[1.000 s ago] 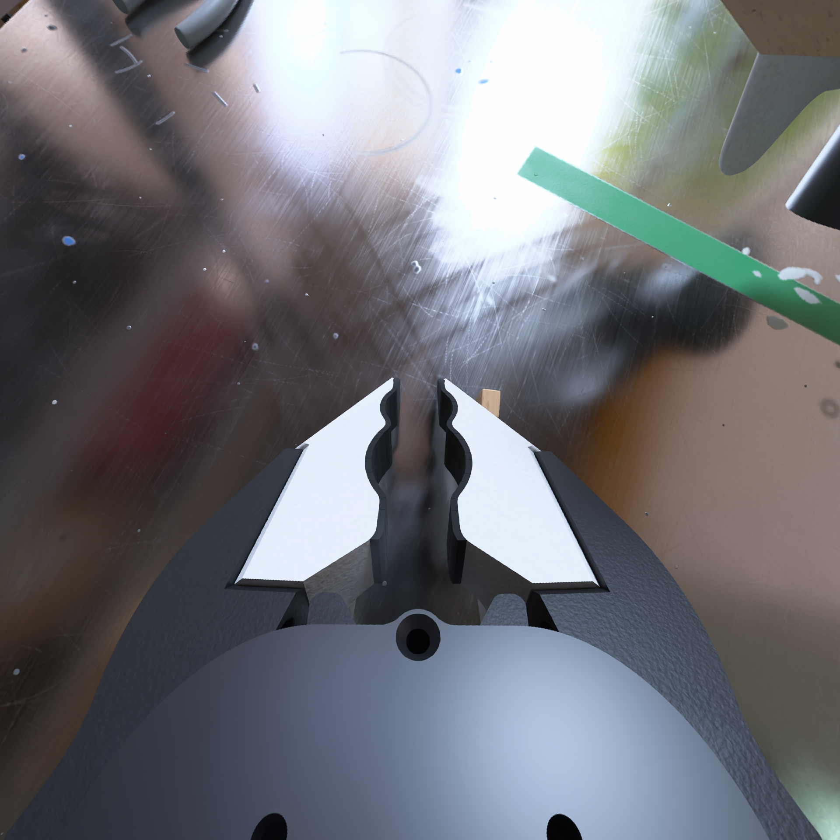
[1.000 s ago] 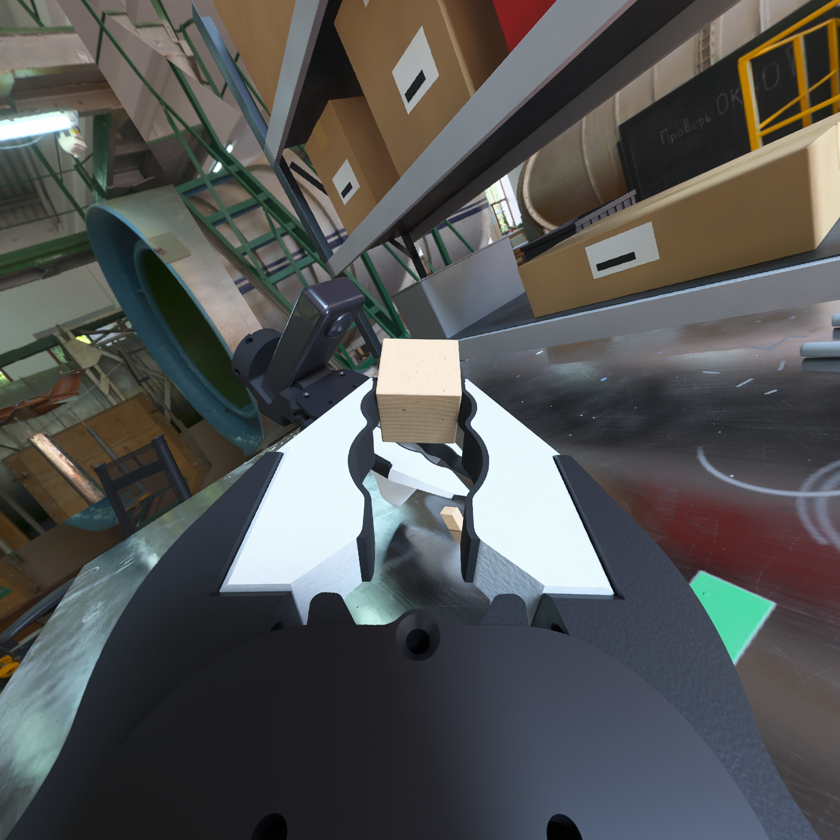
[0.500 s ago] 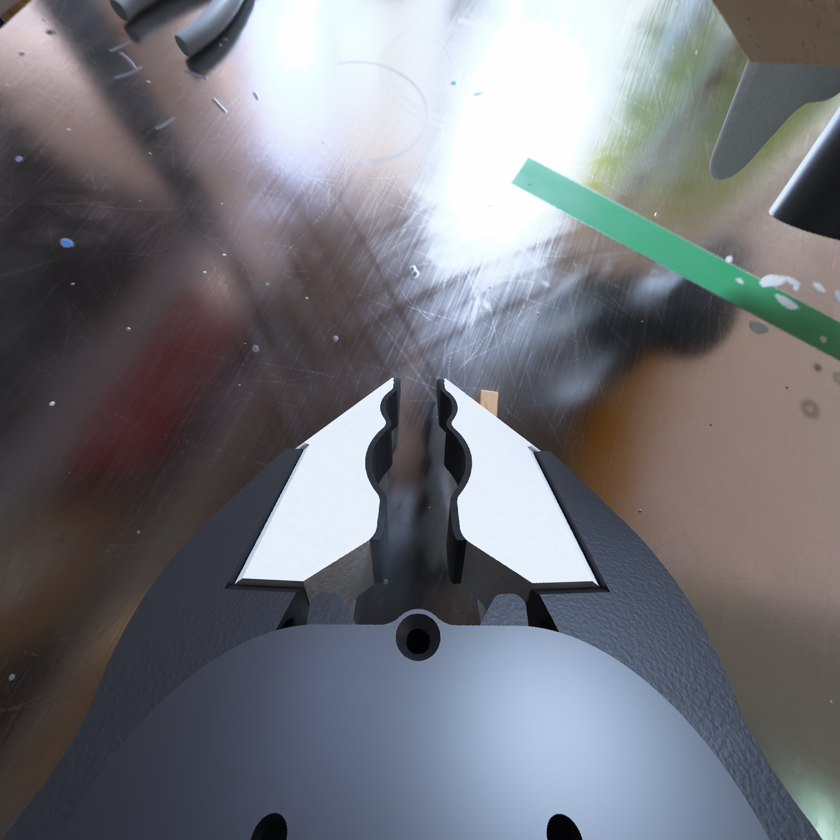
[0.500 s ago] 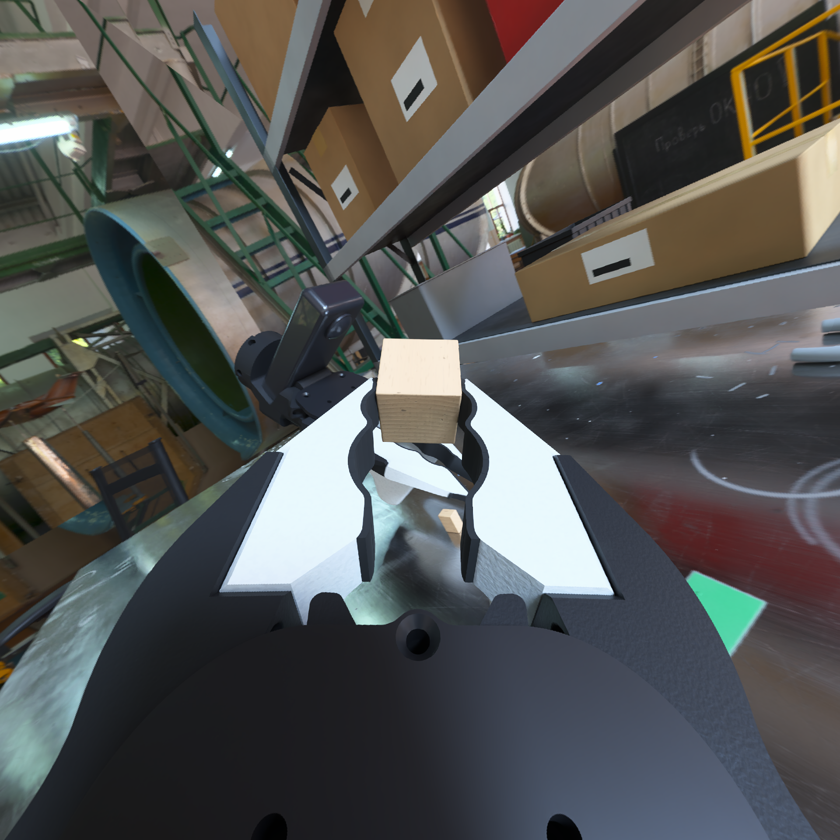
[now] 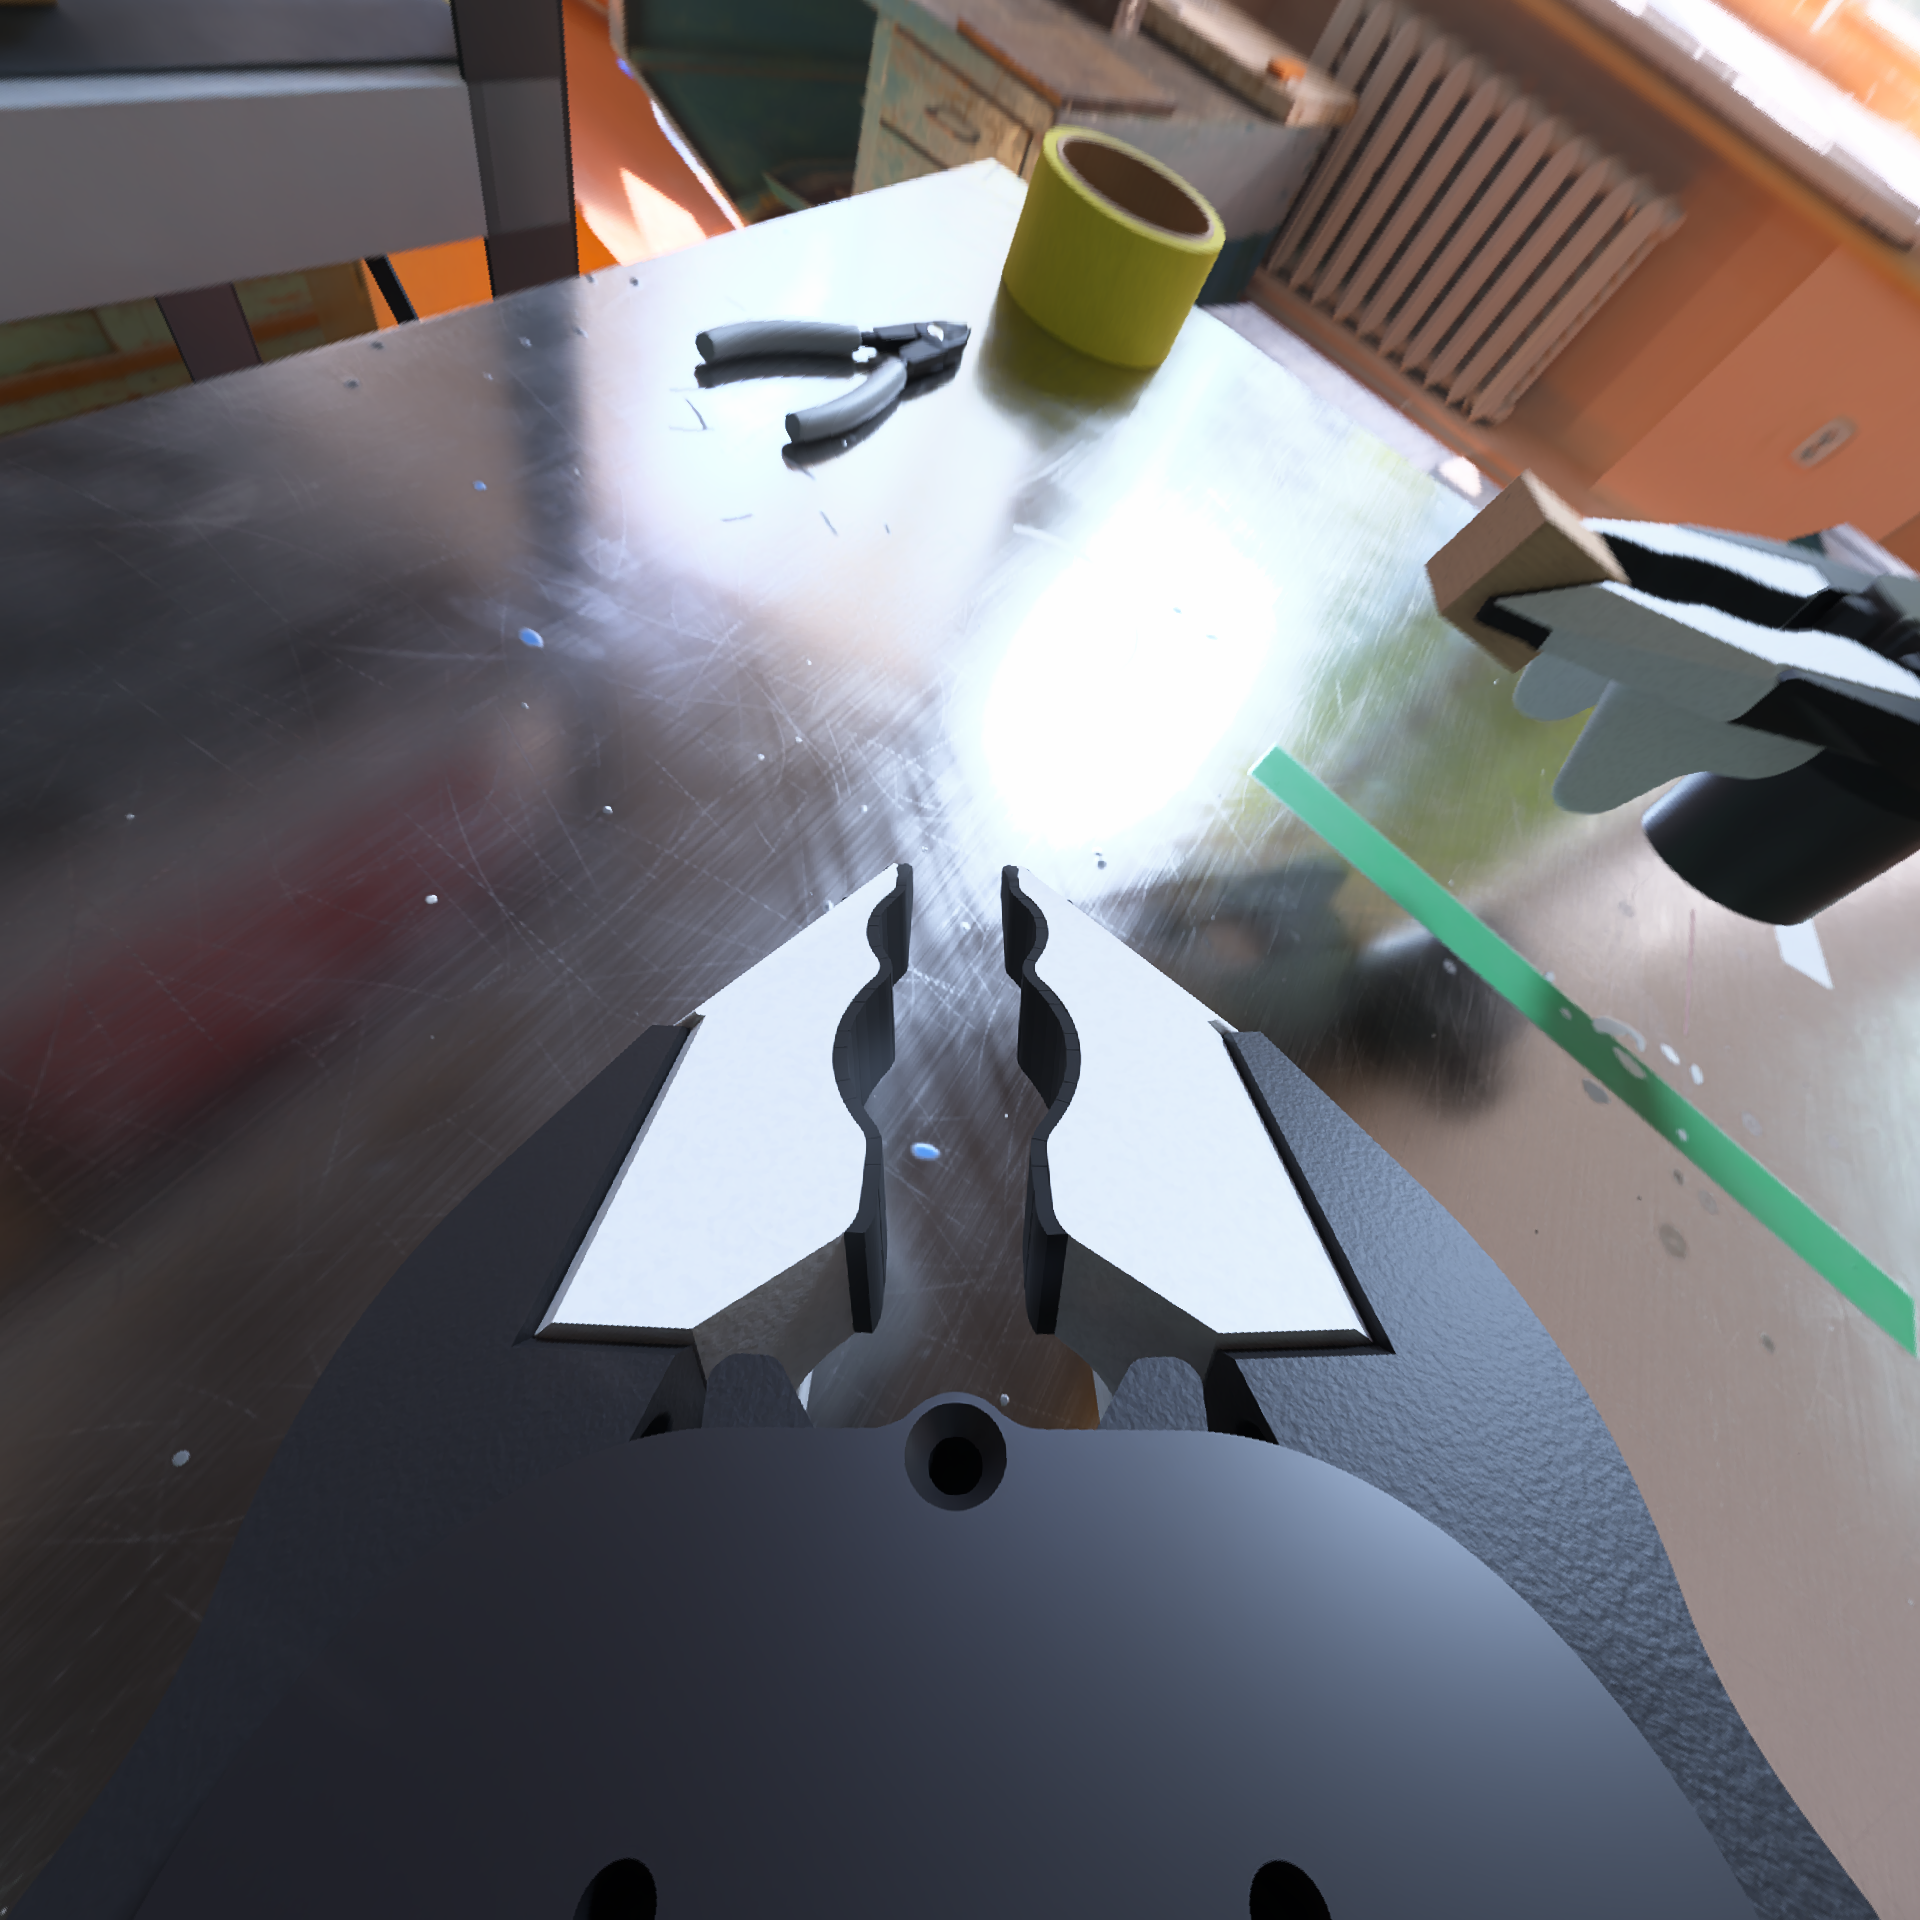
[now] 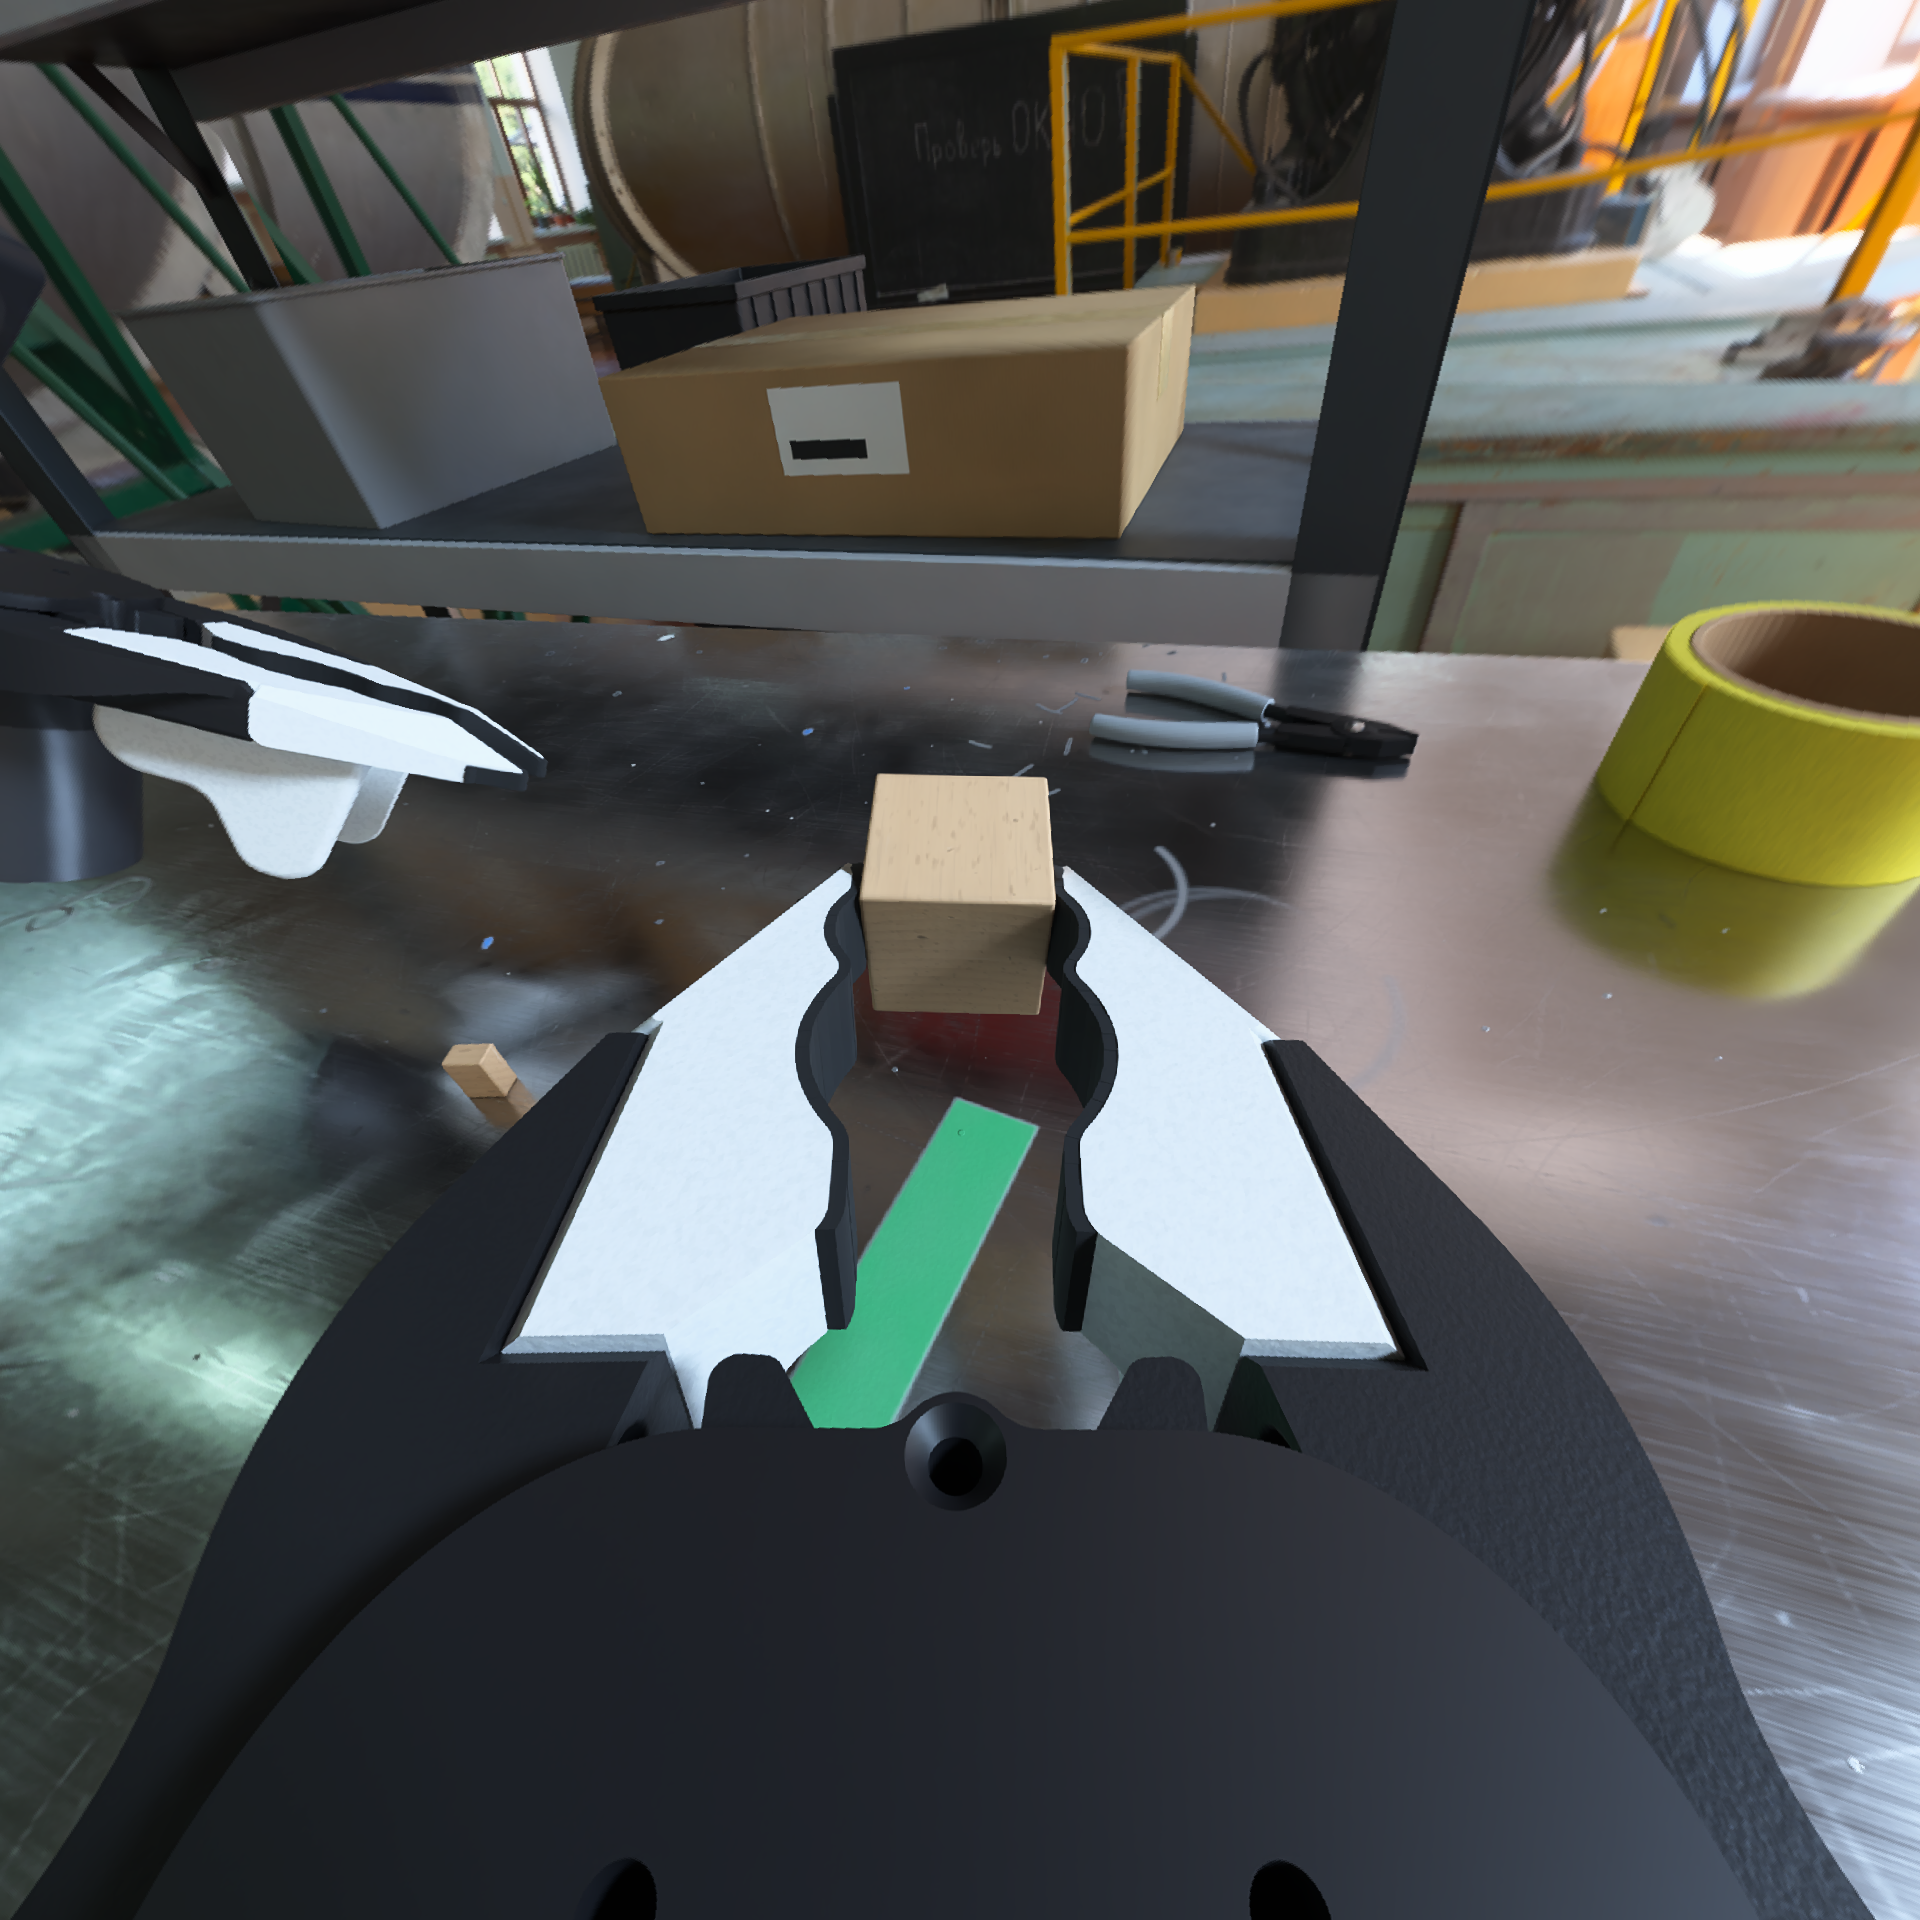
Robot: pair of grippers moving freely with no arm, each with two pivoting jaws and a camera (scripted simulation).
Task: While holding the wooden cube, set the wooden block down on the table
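Two grippers: right gripper point(image 6: 954, 894) clamps the wooden cube point(image 6: 954, 896) between its jaws above the worktop point(image 6: 1455, 1091). Left gripper point(image 5: 954, 883), jaws narrowly parted, holds nothing; wooden block point(image 6: 480, 1070) lies on the worktop, apart.

Left gripper point(image 5: 954, 896): dark grey textured shell, smooth domed housing, white wedge-shaped fingers point(image 5: 748, 1122) with black wavy inner edges. Right gripper point(image 6: 956, 894): same build, shell nearly black. Each has one round recessed hole at the finger base, two holes lower down.
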